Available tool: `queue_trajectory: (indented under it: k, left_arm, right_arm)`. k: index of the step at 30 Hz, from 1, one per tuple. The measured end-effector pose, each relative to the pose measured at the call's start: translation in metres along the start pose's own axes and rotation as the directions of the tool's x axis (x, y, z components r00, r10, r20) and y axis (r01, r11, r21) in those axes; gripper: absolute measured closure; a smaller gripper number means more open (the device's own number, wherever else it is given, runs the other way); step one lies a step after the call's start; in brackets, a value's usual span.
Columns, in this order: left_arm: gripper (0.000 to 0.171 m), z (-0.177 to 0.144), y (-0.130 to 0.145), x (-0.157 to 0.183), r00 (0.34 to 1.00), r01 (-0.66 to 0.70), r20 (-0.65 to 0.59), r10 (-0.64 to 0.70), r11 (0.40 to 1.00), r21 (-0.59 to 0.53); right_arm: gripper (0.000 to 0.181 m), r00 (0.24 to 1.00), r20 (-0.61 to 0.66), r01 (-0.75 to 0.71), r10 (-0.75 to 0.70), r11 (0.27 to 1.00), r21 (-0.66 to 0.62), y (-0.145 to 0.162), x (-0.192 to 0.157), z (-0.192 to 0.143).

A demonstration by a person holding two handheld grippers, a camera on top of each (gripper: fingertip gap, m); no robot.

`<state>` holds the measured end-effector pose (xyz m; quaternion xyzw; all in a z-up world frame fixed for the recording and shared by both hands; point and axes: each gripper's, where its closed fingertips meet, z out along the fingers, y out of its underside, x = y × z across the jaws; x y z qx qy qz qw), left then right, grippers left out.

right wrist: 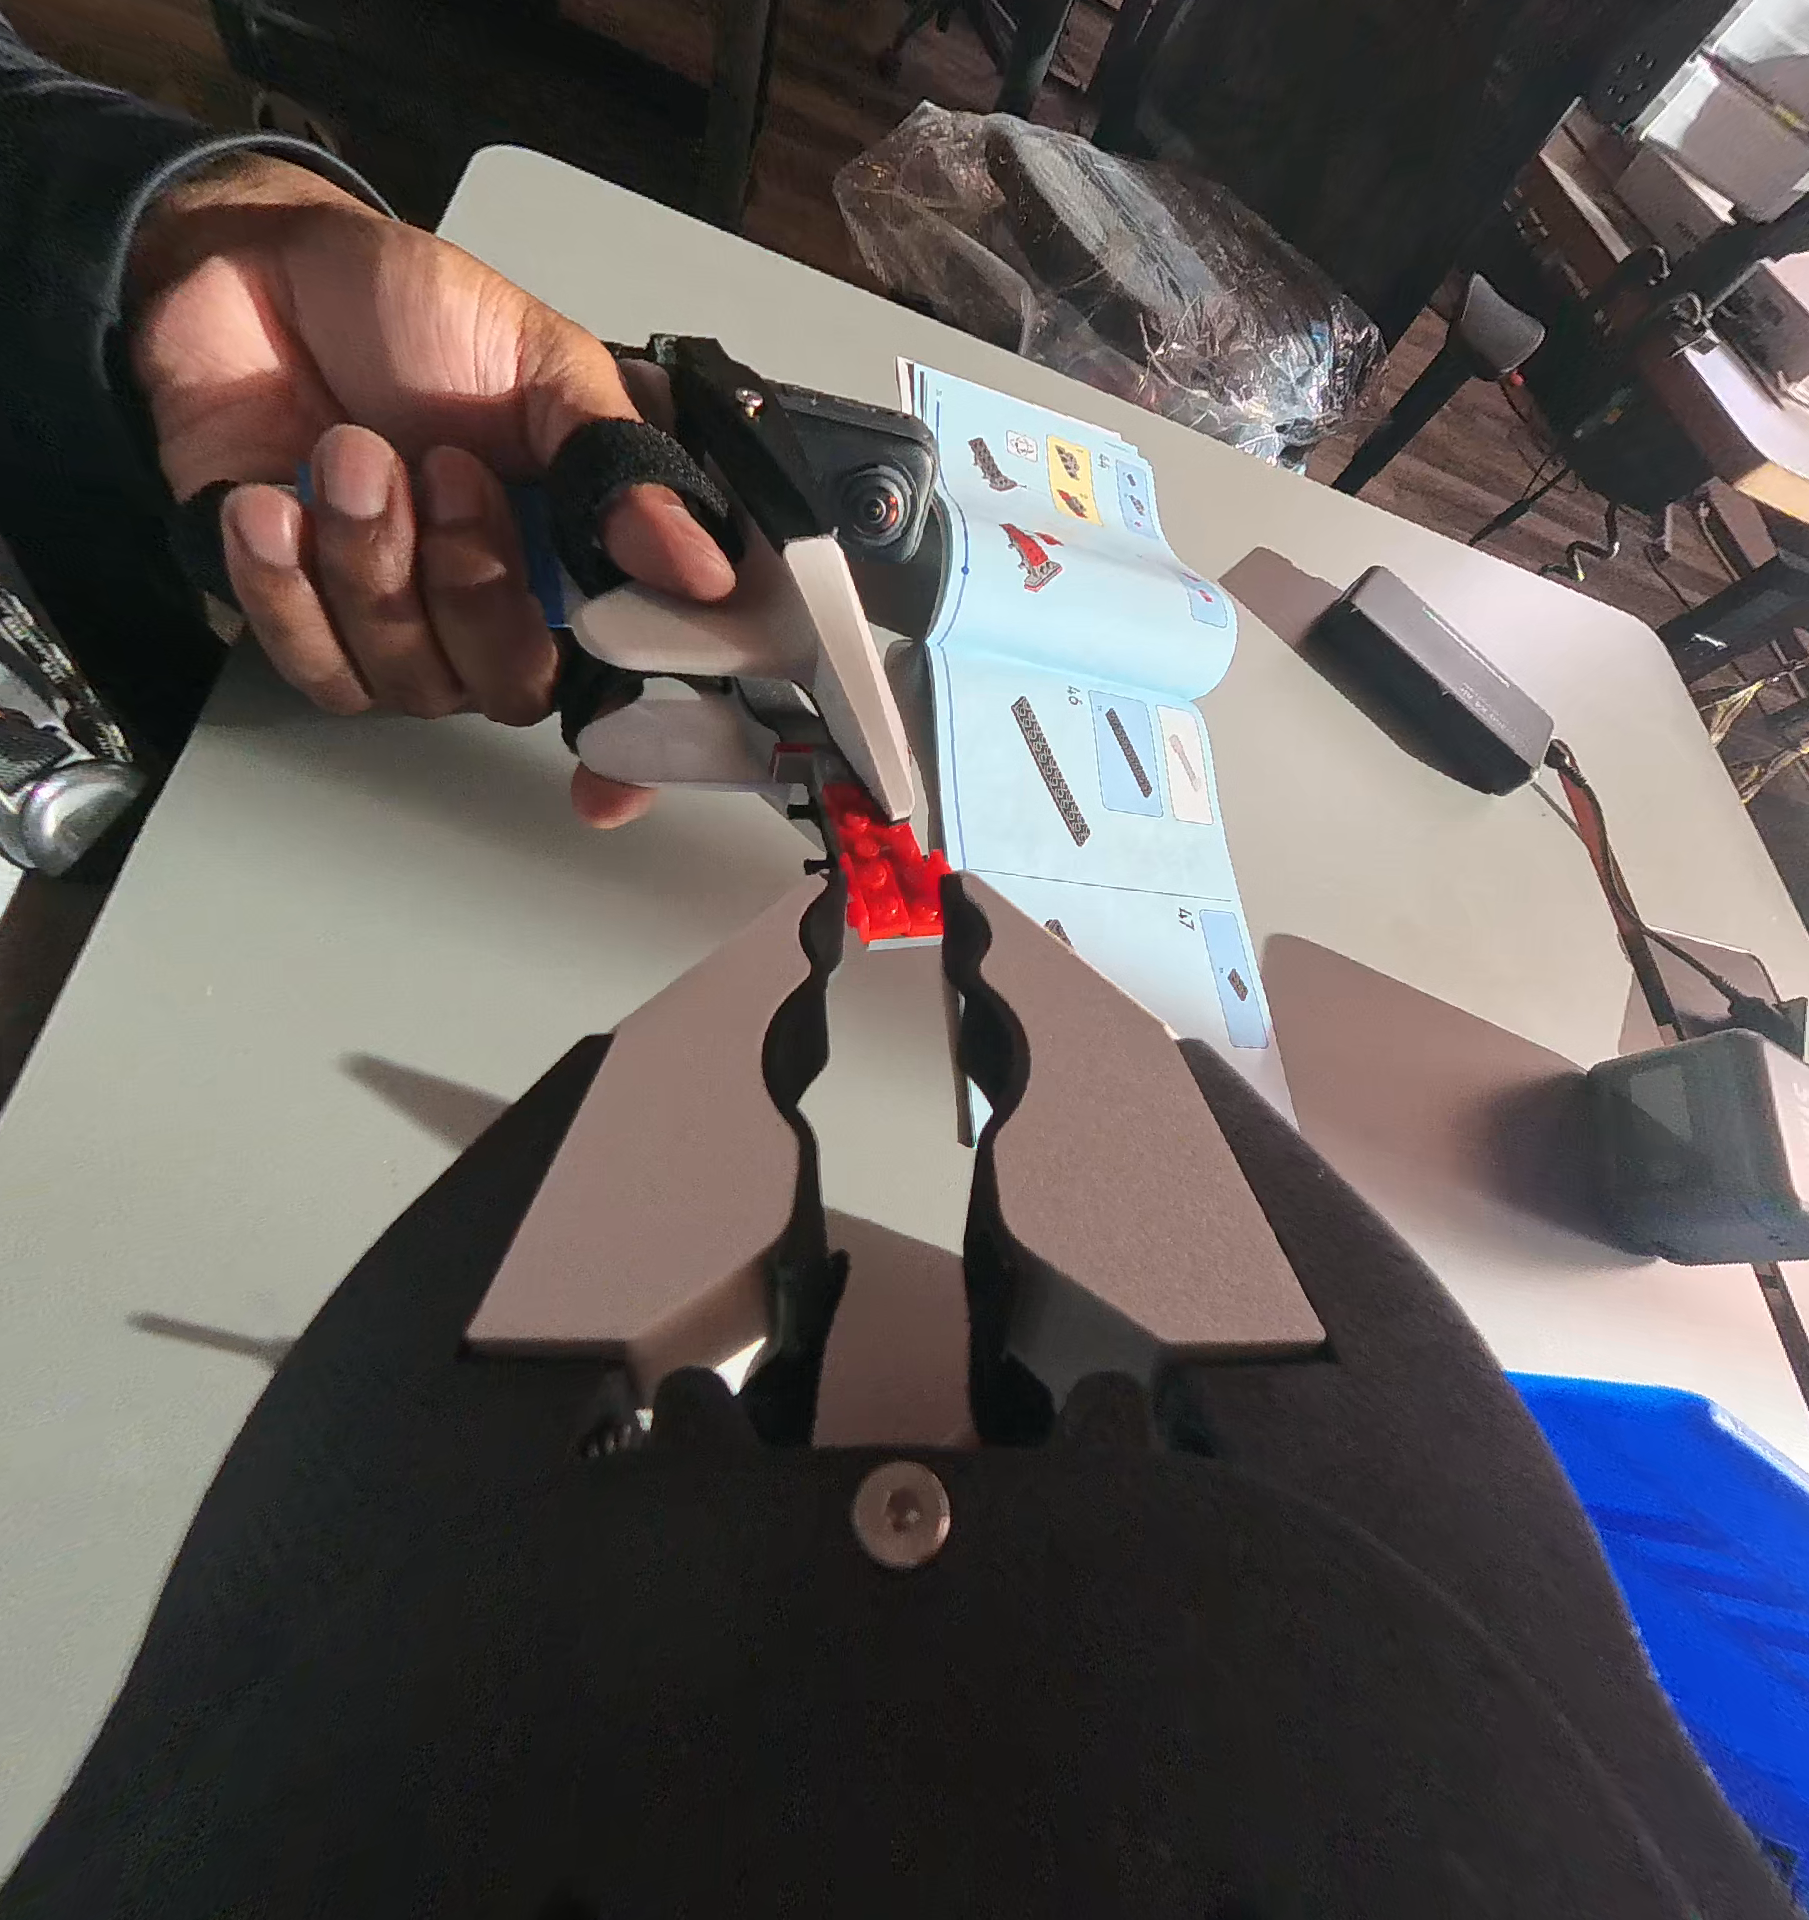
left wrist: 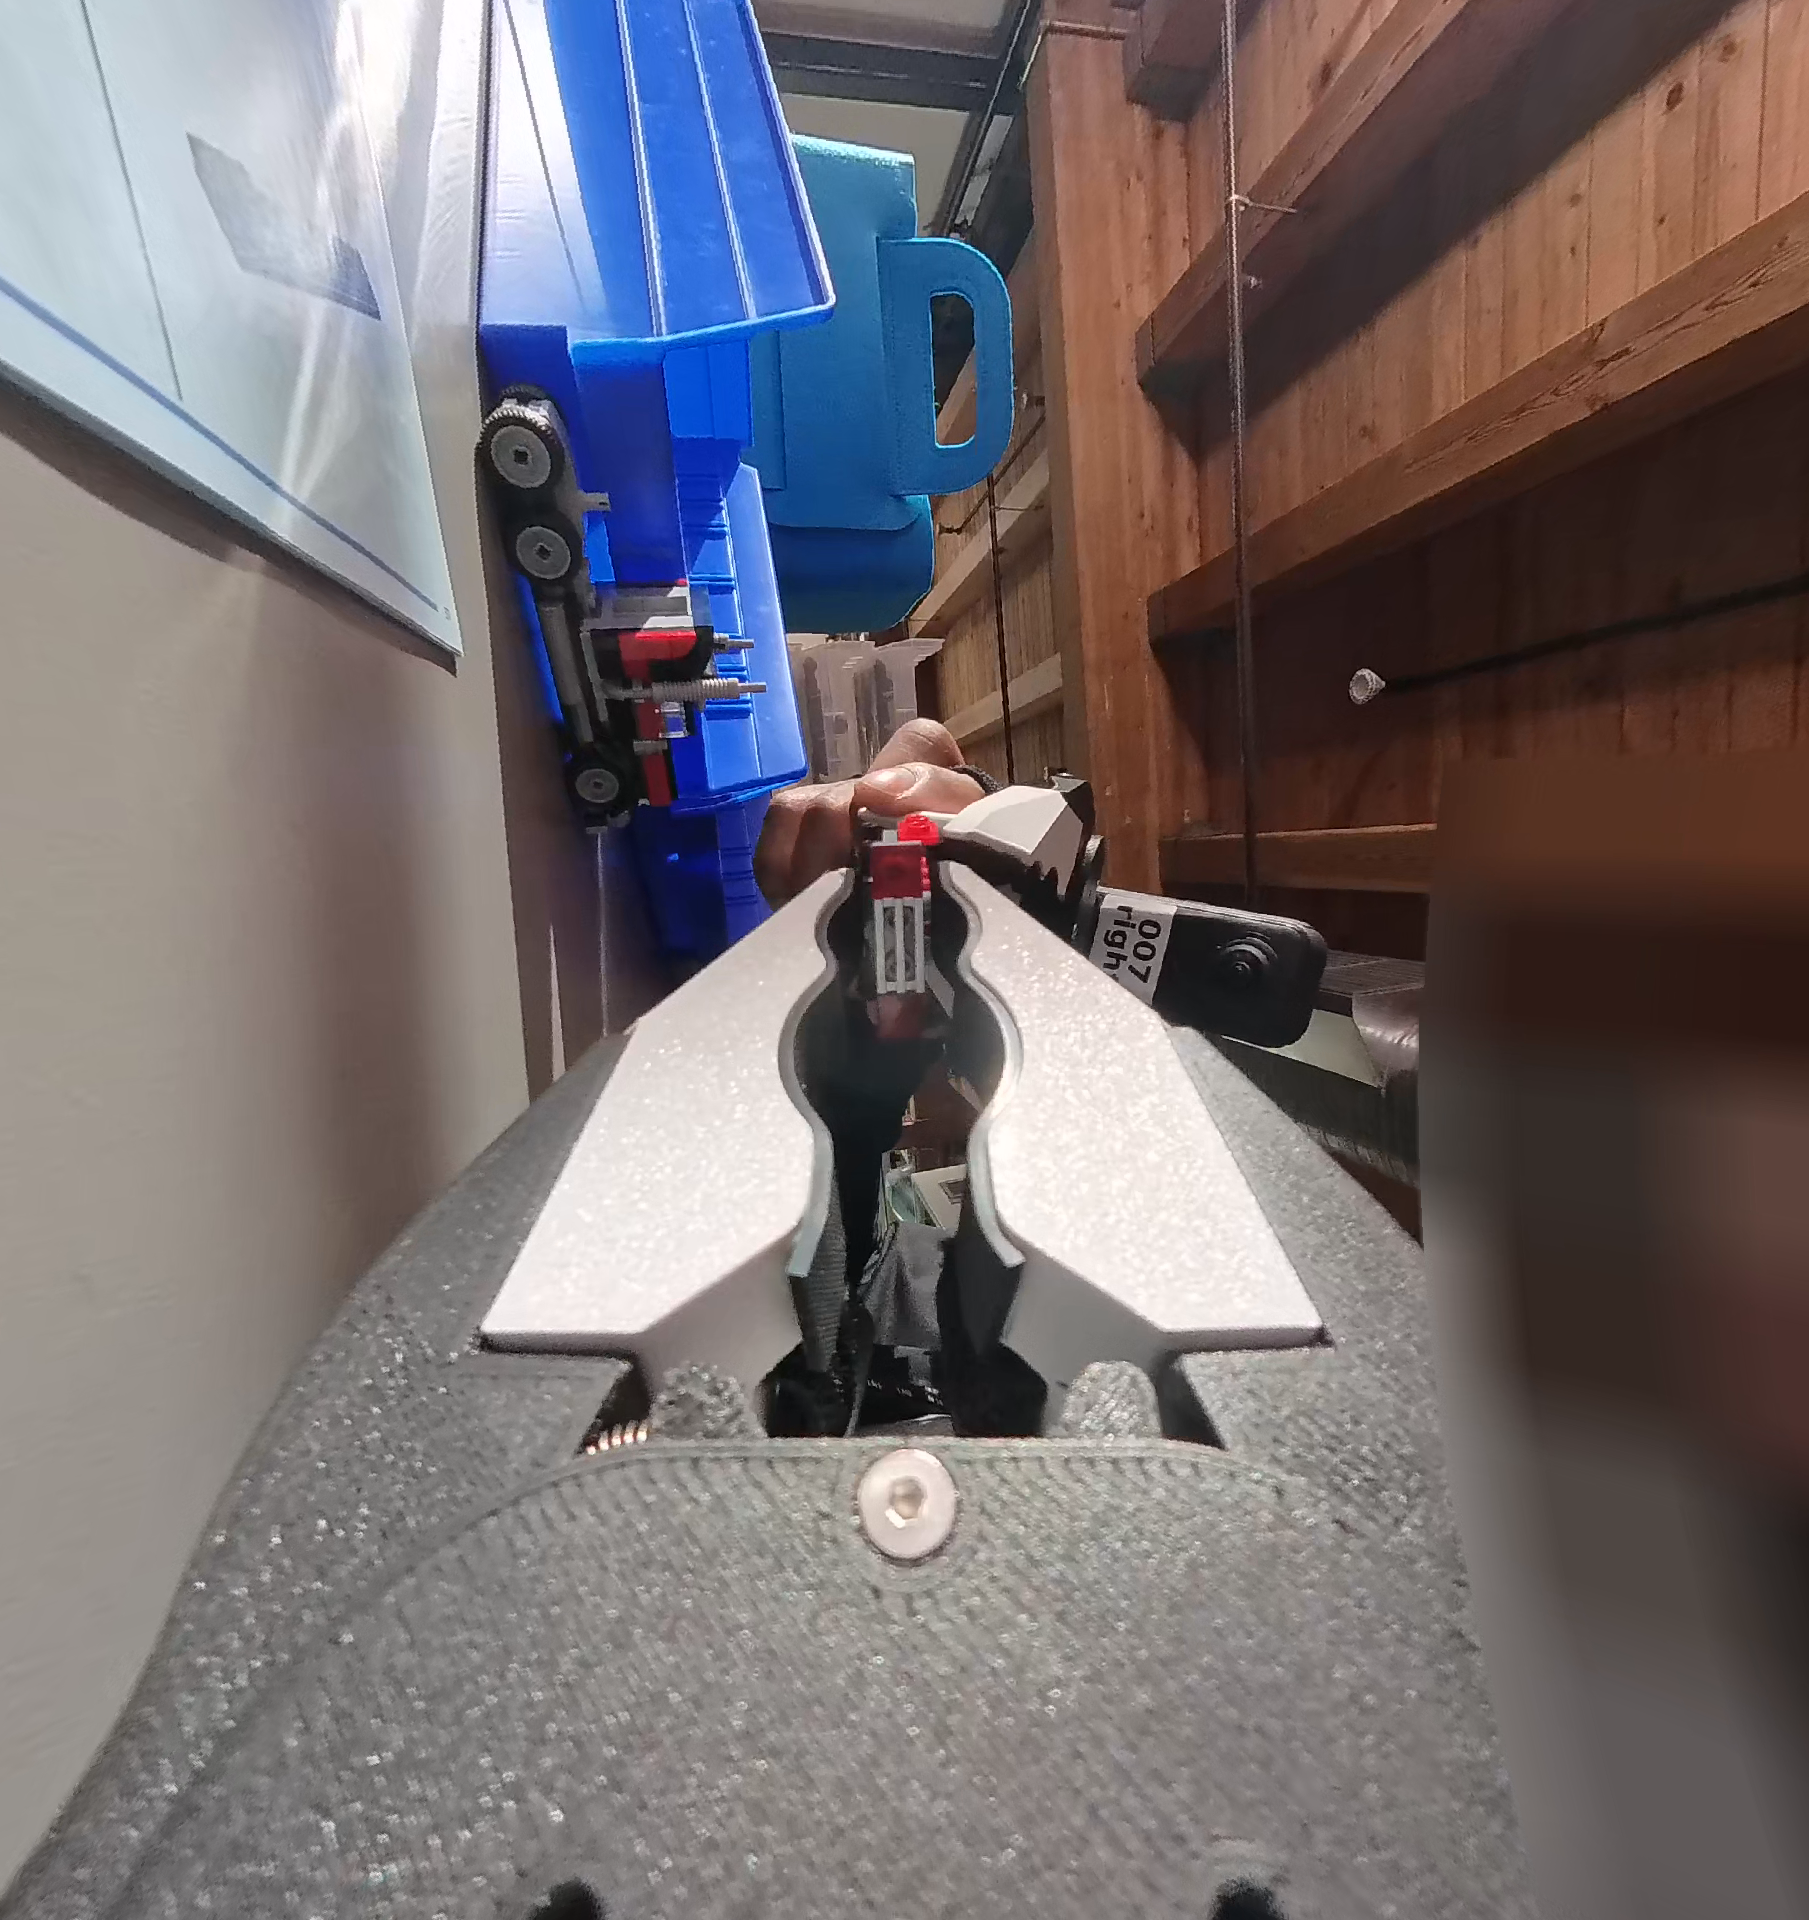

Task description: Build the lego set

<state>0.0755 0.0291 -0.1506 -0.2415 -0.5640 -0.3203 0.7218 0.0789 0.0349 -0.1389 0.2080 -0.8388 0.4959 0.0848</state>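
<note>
My left gripper (left wrist: pixel 898 883) is shut on a small lego sub-assembly (left wrist: pixel 898 935) of red, grey and black pieces. In the right wrist view a hand holds the left gripper (right wrist: pixel 869 800) above the grey table (right wrist: pixel 360 987), and the assembly's red studded end (right wrist: pixel 884 883) sticks out of it. My right gripper (right wrist: pixel 889 899) has its fingertips on both sides of that red end. It also shows in the left wrist view (left wrist: pixel 947 831), meeting the assembly's far end by a red round stud (left wrist: pixel 915 828). A part-built lego truck (left wrist: pixel 609 665) lies by the blue bin (left wrist: pixel 671 260).
An open instruction booklet (right wrist: pixel 1076 665) lies on the table just beyond the grippers. A black box (right wrist: pixel 1430 675) with a cable and a grey cube device (right wrist: pixel 1710 1143) sit to the right. The blue bin's corner (right wrist: pixel 1710 1610) is at the near right. A teal case (left wrist: pixel 858 416) stands behind the bin.
</note>
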Motion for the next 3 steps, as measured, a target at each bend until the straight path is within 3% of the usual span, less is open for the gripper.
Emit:
queue_trajectory:
  k: [3]
  left_arm:
    - [0.159, 0.0001, -0.0003, 0.0002, 1.0, 0.004, -0.003, -0.004, 1.0, 0.002]
  right_arm:
    - [0.16, 1.0, -0.002, -0.002, 0.002, 1.0, 0.003, 0.0003, -0.0004, 0.0001]
